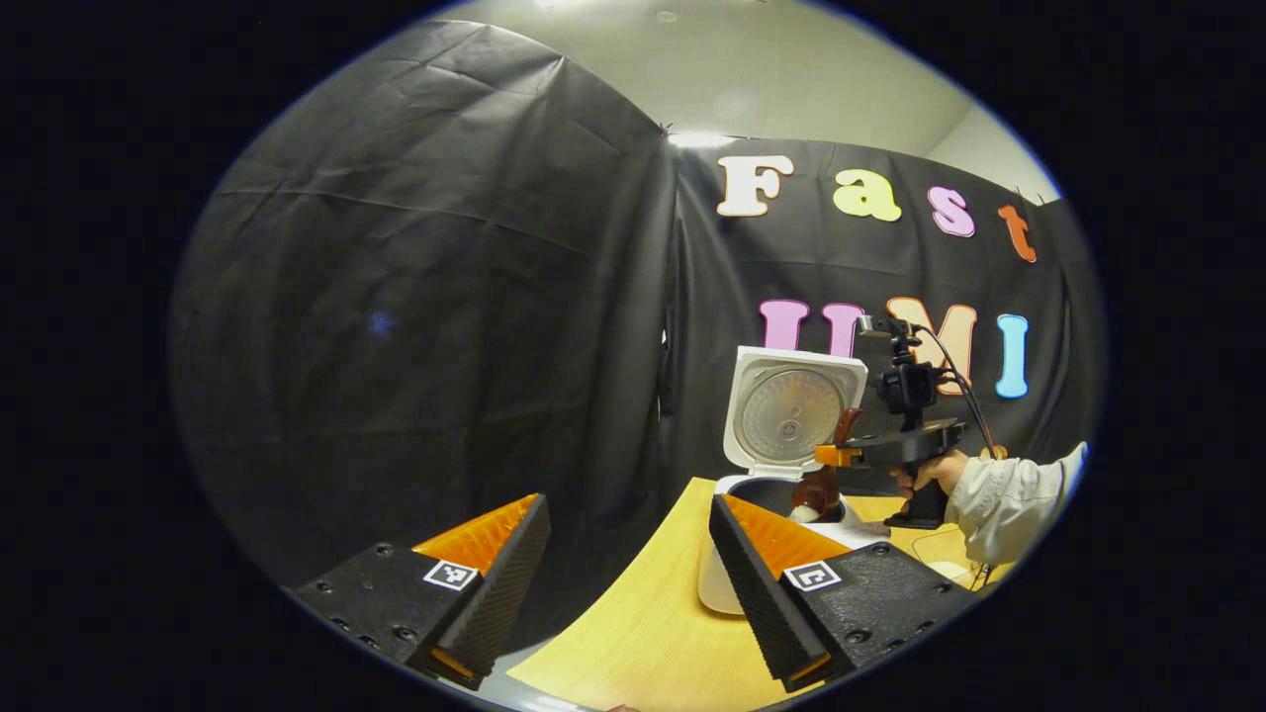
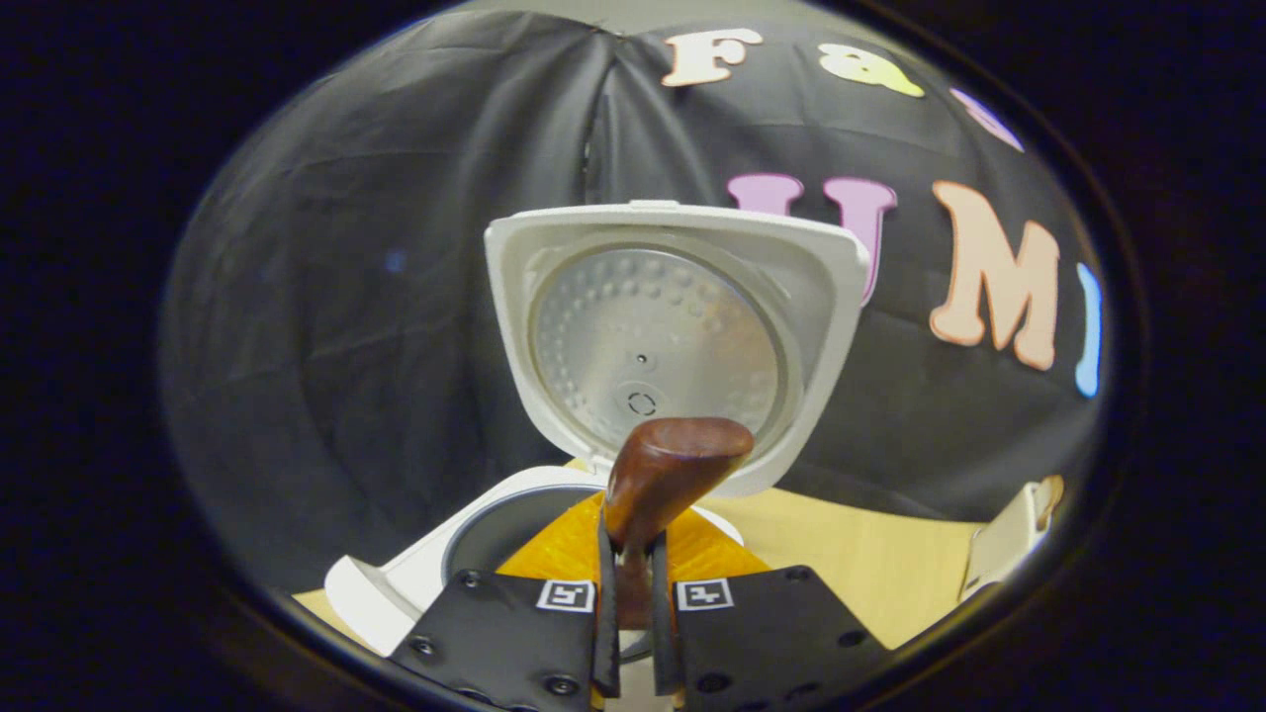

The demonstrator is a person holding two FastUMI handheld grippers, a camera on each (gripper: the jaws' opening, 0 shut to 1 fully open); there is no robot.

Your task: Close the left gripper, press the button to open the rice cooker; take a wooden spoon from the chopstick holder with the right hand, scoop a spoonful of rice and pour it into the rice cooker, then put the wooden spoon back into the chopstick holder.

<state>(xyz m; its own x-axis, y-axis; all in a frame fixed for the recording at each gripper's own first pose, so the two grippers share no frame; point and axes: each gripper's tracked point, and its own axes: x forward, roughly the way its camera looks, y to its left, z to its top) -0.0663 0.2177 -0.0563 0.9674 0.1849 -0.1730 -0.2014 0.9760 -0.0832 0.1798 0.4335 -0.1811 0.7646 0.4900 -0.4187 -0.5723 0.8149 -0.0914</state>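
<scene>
The white rice cooker [image 1: 737, 583] stands on the wooden table with its lid [image 1: 791, 410] swung up and open. Over its dark pot [image 2: 499, 534], my right gripper [image 2: 630, 559] is shut on the brown wooden spoon [image 2: 673, 465], whose handle end points up toward the lid [image 2: 673, 326]. From the left gripper view, the right gripper [image 1: 841, 456] is held by a hand, and the spoon [image 1: 819, 487] hangs bowl-down into the pot mouth with something pale at its low tip. My left gripper [image 1: 628, 499] is open and holds nothing, well back from the cooker.
The yellow wooden table [image 1: 643, 623] runs under the cooker, with its near left edge close to my left fingers. A sleeve [image 1: 1019, 494] and cables sit to the right of the cooker. A pale object [image 2: 1009, 539] stands at the table's right.
</scene>
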